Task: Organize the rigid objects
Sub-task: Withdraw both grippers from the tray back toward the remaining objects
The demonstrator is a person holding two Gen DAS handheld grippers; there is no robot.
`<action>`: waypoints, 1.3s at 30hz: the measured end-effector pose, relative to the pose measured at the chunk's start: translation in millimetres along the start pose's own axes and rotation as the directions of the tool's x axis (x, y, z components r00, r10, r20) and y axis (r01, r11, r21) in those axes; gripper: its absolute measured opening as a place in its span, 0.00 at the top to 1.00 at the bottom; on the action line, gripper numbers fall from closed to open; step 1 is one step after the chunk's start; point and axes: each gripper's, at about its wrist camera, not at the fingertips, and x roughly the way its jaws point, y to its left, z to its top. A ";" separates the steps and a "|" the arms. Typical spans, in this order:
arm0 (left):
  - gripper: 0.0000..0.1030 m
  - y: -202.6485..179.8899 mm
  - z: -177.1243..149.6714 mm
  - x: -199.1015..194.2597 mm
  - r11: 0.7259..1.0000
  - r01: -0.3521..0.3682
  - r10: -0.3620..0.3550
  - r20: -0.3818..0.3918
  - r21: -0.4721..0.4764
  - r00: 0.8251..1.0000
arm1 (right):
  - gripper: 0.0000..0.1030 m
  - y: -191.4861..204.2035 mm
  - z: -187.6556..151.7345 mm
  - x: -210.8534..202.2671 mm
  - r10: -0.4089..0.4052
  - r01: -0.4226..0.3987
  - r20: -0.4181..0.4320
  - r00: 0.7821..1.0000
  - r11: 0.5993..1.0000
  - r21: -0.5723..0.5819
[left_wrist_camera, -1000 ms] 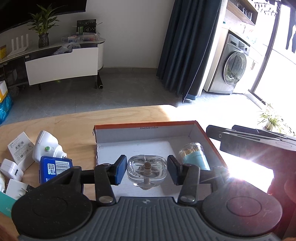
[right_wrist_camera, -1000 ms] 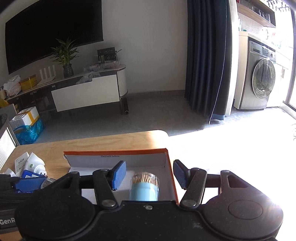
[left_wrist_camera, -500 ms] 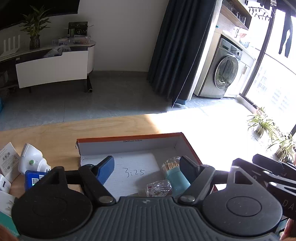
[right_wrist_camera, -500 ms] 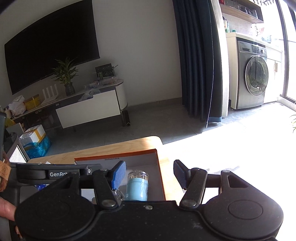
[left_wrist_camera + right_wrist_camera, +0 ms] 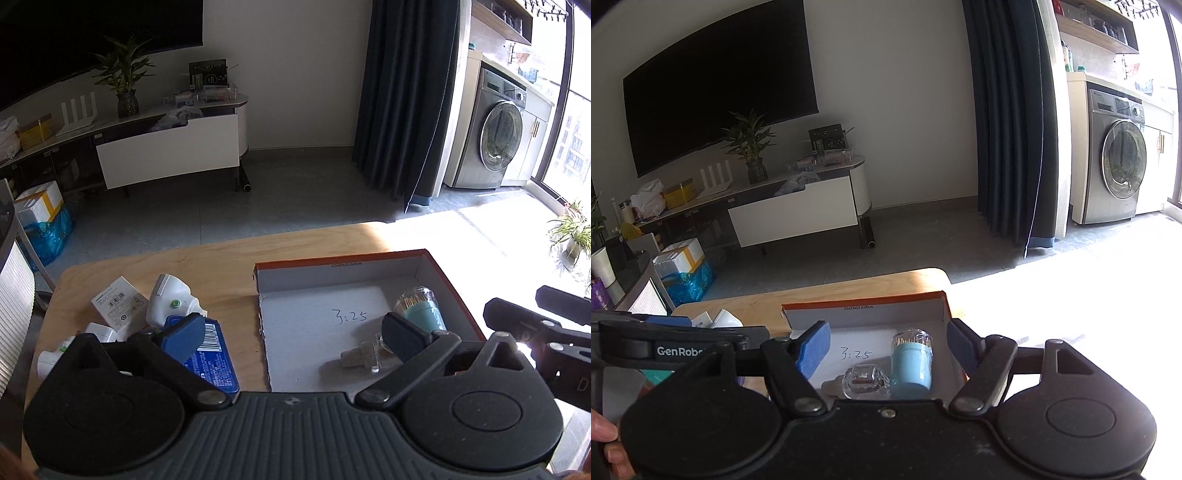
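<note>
An open cardboard box [image 5: 369,264] with an orange rim sits on the wooden table [image 5: 207,266]. Inside lie a clear glass bottle [image 5: 365,354] on its side and a light-blue toothpick jar [image 5: 421,310]; both also show in the right wrist view: bottle [image 5: 866,380], jar [image 5: 911,363]. My left gripper [image 5: 295,332] is open and empty above the box's near left edge. My right gripper [image 5: 890,347] is open and empty, held over the box. A blue tin [image 5: 212,354] lies left of the box.
Left of the box lie a white mask [image 5: 170,299], a white carton [image 5: 118,301] and white plug adapters [image 5: 98,330]. The right gripper's body [image 5: 546,325] shows at the right edge. The table's far edge borders open floor.
My left gripper let go of the glass bottle, opened wide and drew back and left. The bottle now lies in the box beside the jar. The right gripper rose slightly.
</note>
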 end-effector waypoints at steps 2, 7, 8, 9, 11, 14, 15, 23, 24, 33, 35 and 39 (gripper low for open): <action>0.00 3.9 -1.5 -2.6 1.000 -0.010 0.010 -0.005 -0.012 1.000 | 0.18 4.0 -0.2 -1.8 0.004 -0.004 0.000 1.000 1.000 -0.006; 0.00 9.1 -7.3 -10.2 1.000 0.002 -0.003 -0.007 -0.022 1.000 | 0.15 11.8 -1.0 -5.0 0.014 -0.014 -0.003 1.000 1.000 -0.018; 0.00 10.6 -8.8 -11.9 1.000 0.004 -0.005 -0.007 -0.025 1.000 | 0.15 13.8 -1.3 -5.5 0.019 -0.019 -0.004 1.000 1.000 -0.022; 0.00 11.4 -10.2 -13.2 1.000 0.004 -0.004 -0.009 -0.024 1.000 | 0.15 16.3 -1.7 -6.0 0.022 -0.022 -0.005 1.000 0.999 -0.025; 0.00 11.5 -12.3 -15.0 1.000 -0.001 0.000 -0.012 -0.014 1.000 | 0.14 20.8 -2.9 -6.8 0.027 -0.027 -0.009 1.000 0.999 -0.031; 0.00 13.0 -17.5 -16.5 1.000 -0.017 0.017 -0.019 0.005 1.000 | 0.14 26.5 -4.9 -6.8 0.034 -0.034 -0.016 0.999 0.999 -0.035; 0.00 15.1 -19.5 -16.9 1.000 -0.023 0.023 -0.018 0.006 1.000 | 0.14 28.3 -5.4 -6.7 0.037 -0.038 -0.020 0.999 0.999 -0.036; 0.00 37.7 -33.3 -17.9 0.998 -0.062 0.061 -0.043 -0.023 0.997 | 0.13 50.7 -12.9 -4.0 0.071 -0.075 -0.052 0.996 0.995 -0.072; 0.00 41.1 -34.6 -19.2 0.997 -0.072 0.071 -0.044 -0.025 0.997 | 0.13 53.4 -13.7 -3.5 0.075 -0.079 -0.055 0.996 0.994 -0.076; 0.00 64.6 -45.5 -26.7 0.994 -0.103 0.100 -0.056 -0.045 0.993 | 0.13 81.0 -19.8 0.4 0.123 -0.132 -0.085 0.989 0.985 -0.112; 0.00 69.7 -47.2 -28.8 0.992 -0.111 0.108 -0.055 -0.052 0.993 | 0.13 86.7 -21.3 0.8 0.133 -0.143 -0.091 0.987 0.982 -0.119; 0.00 77.8 -49.8 -31.3 0.990 -0.126 0.122 -0.060 -0.062 0.991 | 0.13 95.9 -23.7 2.3 0.146 -0.158 -0.100 0.984 0.979 -0.130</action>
